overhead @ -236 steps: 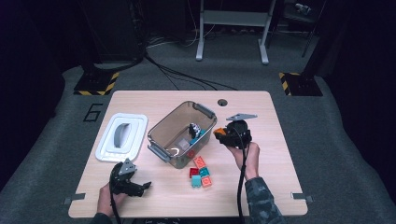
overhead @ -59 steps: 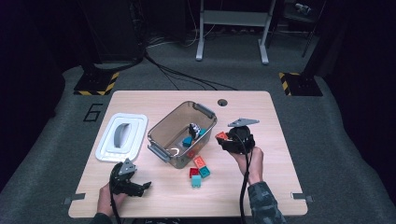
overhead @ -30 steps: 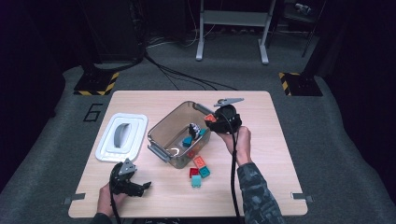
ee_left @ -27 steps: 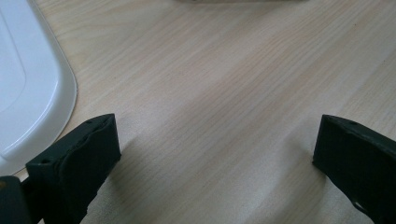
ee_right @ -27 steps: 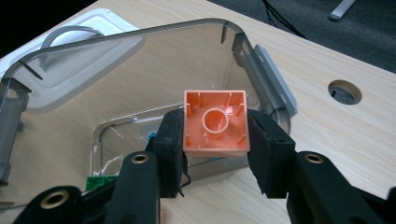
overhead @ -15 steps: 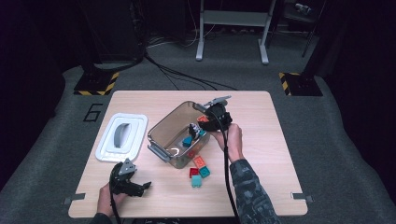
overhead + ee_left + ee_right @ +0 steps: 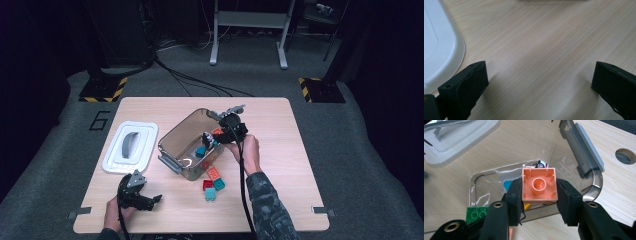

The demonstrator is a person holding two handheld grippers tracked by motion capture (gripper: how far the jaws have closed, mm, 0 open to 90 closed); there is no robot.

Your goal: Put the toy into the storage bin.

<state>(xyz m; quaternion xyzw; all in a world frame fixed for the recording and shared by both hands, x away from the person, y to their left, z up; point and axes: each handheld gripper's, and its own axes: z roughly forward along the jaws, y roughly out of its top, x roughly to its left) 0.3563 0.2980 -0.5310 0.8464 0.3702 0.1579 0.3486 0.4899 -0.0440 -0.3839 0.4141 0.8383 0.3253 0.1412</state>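
Your right gripper (image 7: 539, 195) clamps the orange block (image 7: 539, 185) just above the clear bin (image 7: 589, 182), at frame centre.

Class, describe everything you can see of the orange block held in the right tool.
The square orange plastic building block is clamped between the right tool's two black pads, its hollow underside with one round tube facing the camera. It hangs over the clear plastic storage box, touching nothing else.
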